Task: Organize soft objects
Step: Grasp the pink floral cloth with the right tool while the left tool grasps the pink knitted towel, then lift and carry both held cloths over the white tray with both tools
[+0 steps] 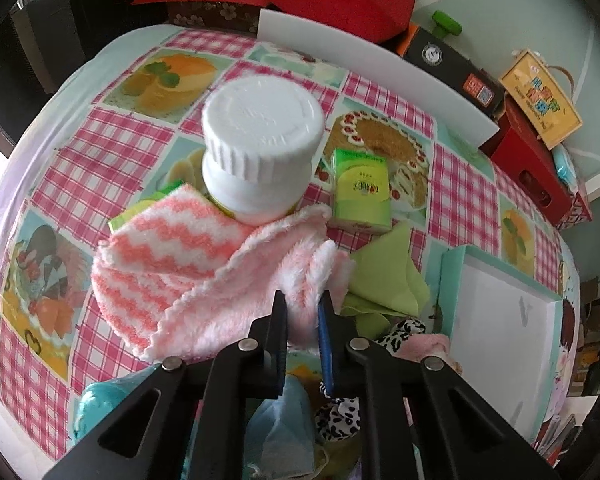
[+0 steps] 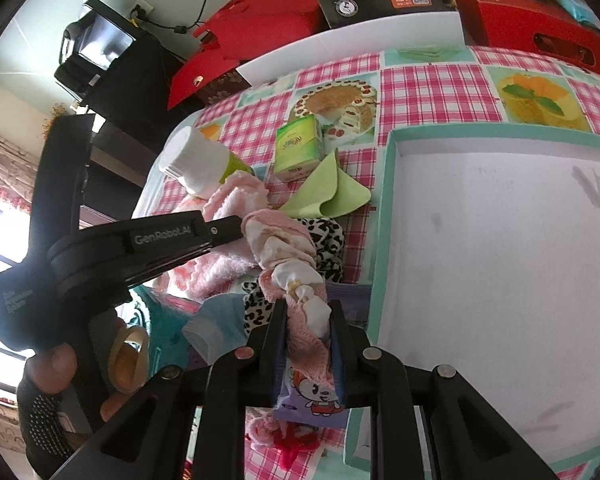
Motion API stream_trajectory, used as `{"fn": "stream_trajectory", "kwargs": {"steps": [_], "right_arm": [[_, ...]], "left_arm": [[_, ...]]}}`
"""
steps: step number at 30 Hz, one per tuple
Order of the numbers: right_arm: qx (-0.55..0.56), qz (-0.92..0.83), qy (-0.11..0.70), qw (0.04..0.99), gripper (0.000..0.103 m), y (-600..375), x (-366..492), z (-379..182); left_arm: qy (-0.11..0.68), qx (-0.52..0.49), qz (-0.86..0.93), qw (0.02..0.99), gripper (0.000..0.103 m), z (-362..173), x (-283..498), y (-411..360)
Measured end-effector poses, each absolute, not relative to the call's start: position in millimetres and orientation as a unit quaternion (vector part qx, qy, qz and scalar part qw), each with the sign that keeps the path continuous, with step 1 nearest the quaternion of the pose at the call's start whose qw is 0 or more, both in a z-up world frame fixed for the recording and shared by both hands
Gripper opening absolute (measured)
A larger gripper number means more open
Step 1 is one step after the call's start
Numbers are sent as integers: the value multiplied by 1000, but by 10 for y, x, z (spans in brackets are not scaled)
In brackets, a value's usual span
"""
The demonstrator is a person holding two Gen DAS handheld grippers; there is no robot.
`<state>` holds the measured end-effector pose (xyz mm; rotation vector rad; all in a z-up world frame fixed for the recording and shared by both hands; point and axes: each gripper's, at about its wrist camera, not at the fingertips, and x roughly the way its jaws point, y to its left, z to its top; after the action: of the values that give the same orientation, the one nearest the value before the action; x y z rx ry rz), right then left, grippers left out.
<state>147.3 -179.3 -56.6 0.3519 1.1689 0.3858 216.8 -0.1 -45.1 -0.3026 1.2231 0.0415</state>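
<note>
A fluffy pink-and-white zigzag towel (image 1: pixel 172 264) lies on the checked tablecloth against a white-capped bottle (image 1: pixel 260 140). My left gripper (image 1: pixel 303 304) is shut on the towel's near corner, which bunches up between the jaws. From the right wrist view the left gripper (image 2: pixel 240 228) reaches in from the left over the pile. My right gripper (image 2: pixel 308 312) is shut on a twisted pink-and-white cloth bundle (image 2: pixel 284 256) that stretches away over a black-and-white spotted cloth (image 2: pixel 328 240). A folded green cloth (image 2: pixel 328 196) and a pale blue cloth (image 2: pixel 216 320) lie in the same heap.
A white box with a teal rim (image 2: pixel 384 200) fills the right side, beside the heap. A green tissue pack (image 2: pixel 298 148) stands behind the cloths. Red and black boxes (image 2: pixel 520 20) and a white board line the table's far edge. A gloved hand (image 2: pixel 48 396) holds the left gripper.
</note>
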Motion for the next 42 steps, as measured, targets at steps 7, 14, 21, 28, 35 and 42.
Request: {"fn": "stream_trajectory", "kwargs": {"steps": [7, 14, 21, 28, 35, 42], "right_arm": [[172, 191, 527, 810, 21, -1792, 1415, -447], [175, 201, 505, 821, 21, -1795, 1345, -299], [179, 206, 479, 834, 21, -1811, 1258, -104], [181, 199, 435, 859, 21, -1932, 1102, 213], [195, 177, 393, 881, 21, -2202, 979, 500], [207, 127, 363, 900, 21, -2606, 851, 674]], "left_arm": [[542, -156, 20, 826, 13, -204, 2079, 106], [506, -164, 16, 846, 13, 77, 1961, 189], [454, -160, 12, 876, 13, 453, 1789, 212], [402, -158, -7, 902, 13, 851, 1548, 206], [352, -147, -44, 924, 13, 1214, 1317, 48], [331, -118, -94, 932, 13, 1375, 1198, -306]]}}
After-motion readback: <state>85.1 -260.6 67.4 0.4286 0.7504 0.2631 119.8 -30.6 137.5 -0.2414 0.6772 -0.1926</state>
